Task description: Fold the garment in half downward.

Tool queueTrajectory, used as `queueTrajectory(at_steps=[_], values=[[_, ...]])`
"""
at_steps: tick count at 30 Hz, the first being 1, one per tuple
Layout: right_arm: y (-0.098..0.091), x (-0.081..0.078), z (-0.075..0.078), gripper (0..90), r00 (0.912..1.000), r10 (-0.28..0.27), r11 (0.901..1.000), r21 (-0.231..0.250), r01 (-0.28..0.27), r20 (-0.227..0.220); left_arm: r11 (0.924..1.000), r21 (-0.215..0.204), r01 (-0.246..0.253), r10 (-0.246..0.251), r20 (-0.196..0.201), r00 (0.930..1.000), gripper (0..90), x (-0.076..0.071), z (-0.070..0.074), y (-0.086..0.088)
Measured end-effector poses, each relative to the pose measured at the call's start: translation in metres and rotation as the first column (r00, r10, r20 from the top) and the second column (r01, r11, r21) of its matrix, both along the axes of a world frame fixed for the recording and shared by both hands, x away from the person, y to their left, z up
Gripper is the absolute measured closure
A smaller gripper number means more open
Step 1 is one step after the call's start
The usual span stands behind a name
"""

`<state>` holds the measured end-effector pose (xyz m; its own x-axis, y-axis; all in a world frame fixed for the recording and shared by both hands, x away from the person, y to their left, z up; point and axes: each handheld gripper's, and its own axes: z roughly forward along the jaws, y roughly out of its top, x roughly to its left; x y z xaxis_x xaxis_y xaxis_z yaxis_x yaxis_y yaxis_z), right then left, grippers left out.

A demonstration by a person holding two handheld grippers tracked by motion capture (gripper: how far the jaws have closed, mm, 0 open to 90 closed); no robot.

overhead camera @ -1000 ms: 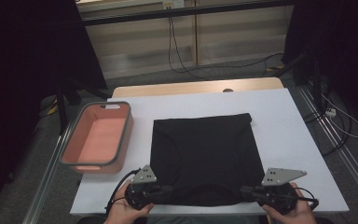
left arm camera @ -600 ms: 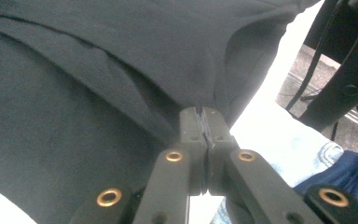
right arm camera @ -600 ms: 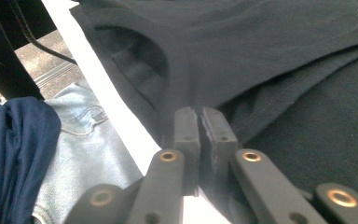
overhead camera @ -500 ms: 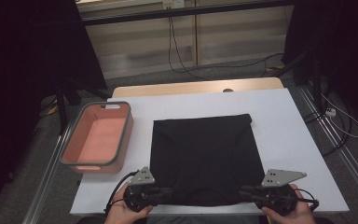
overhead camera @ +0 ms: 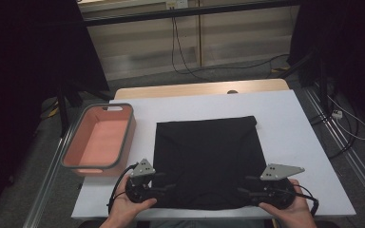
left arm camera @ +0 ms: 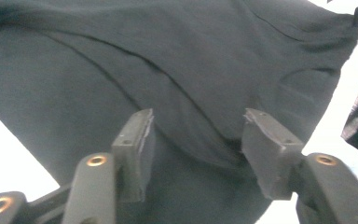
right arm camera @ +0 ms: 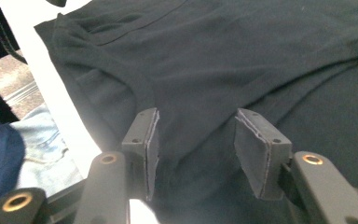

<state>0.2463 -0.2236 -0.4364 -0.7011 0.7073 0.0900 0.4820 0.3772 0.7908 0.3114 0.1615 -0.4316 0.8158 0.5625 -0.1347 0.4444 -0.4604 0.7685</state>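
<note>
I had the black garment [overhead camera: 205,159] spread flat on the white surface [overhead camera: 294,128], folded into a rough square, its near edge lying just in front of me between my two hands. By my reading, I was at the point of letting go after a fold: both near corners had been set down and released. The salmon-coloured bin [overhead camera: 100,140] stood to the left of the cloth, apart from it and seemingly empty.

My left hand-held gripper [left arm camera: 196,135] sat at the near left corner, its jaws having just been opening; they stood about half apart, with a raised ridge of fabric between them but neither of the pads [left arm camera: 142,140] pressing on it. My right hand-held gripper [right arm camera: 196,142] was at the near right corner in the same way, jaws just opened to a middling gap, cloth lying loosely under and between them, nothing clamped.

The next move, as I judged it, called for drawing both tools back clear of the cloth without dragging the edge, then choosing fresh grip points for another fold or for lifting the bundle toward the bin.
</note>
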Motion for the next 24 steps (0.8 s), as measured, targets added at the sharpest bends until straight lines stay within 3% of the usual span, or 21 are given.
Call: queueTrajectory(at_steps=[5,7,14,17,19,24], values=[[0.013,0.011,0.001,47.5,0.9997,0.007,1.0,-0.003,-0.007,0.023,0.9989,-0.001,-0.048,0.048,0.067,0.9966,28.8,0.012,0.002,0.003],[0.02,0.015,0.002,46.6,0.9993,0.009,1.0,0.002,-0.01,0.035,0.998,0.003,-0.064,0.063,0.076,0.9951,24.2,0.014,0.001,0.005],[0.041,0.024,0.0,41.5,0.9984,0.038,0.9993,0.003,-0.038,0.042,0.9951,0.032,-0.093,0.09,0.095,0.9914,14.3,0.021,-0.004,0.006],[0.048,0.027,0.0,39.6,0.9976,0.05,0.9986,0.012,-0.051,0.047,0.9957,0.011,-0.092,0.09,0.094,0.9915,11.7,0.024,-0.004,0.006],[0.052,0.03,0.0,38.0,0.9971,0.06,0.998,0.017,-0.061,0.047,0.9973,0.009,-0.072,0.071,0.111,0.9913,18.7,0.026,-0.004,0.007],[0.062,0.037,0.001,36.4,0.9958,0.075,0.9967,0.028,-0.076,0.052,0.9961,0.008,-0.088,0.086,0.111,0.99,10.8,0.033,-0.003,0.005]])
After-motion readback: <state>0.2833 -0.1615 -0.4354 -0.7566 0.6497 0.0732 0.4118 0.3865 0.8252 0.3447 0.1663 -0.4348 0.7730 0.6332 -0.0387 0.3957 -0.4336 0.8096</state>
